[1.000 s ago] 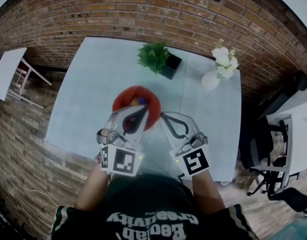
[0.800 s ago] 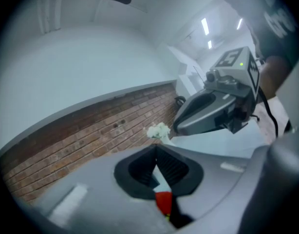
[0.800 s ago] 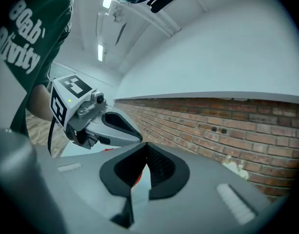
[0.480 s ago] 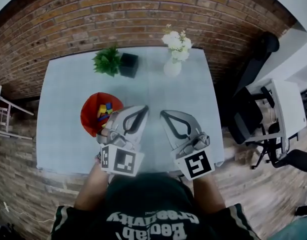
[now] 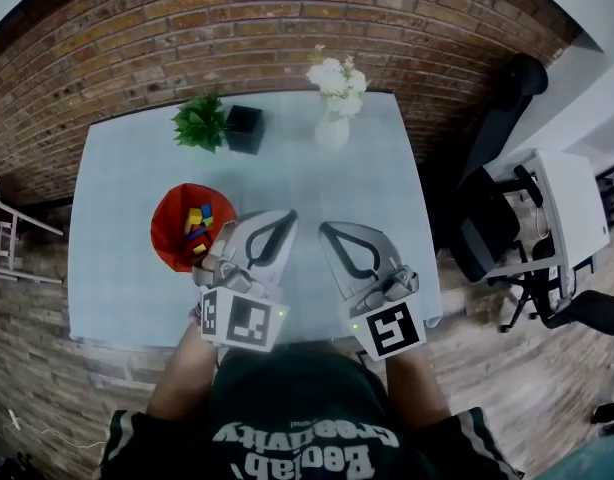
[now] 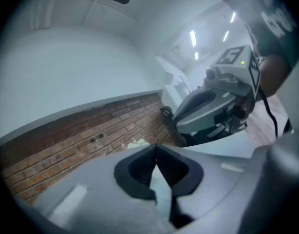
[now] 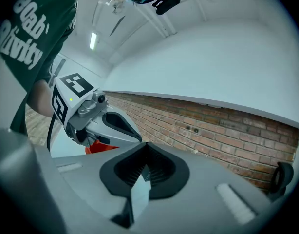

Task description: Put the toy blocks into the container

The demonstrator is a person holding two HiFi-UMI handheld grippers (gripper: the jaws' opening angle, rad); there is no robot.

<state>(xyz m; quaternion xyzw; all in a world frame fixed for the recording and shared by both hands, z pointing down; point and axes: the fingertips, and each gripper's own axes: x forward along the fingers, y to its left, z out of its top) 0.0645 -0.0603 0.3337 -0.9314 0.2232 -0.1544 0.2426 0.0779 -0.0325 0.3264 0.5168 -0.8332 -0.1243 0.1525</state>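
The red container [image 5: 165, 240] sits on the pale bench [image 5: 127, 168]. The toy blocks [image 5: 197, 230] lie inside it, probably a handful, though they are too small to count. The left tongs [image 5: 288, 217] hover just right of the container, their body overlapping its right rim in the head view, tips clenched together on nothing. The right tongs [image 5: 325, 230] hang further right, clear of the container, likewise clenched and empty. A potted plant [image 5: 202, 123] stands beyond the container.
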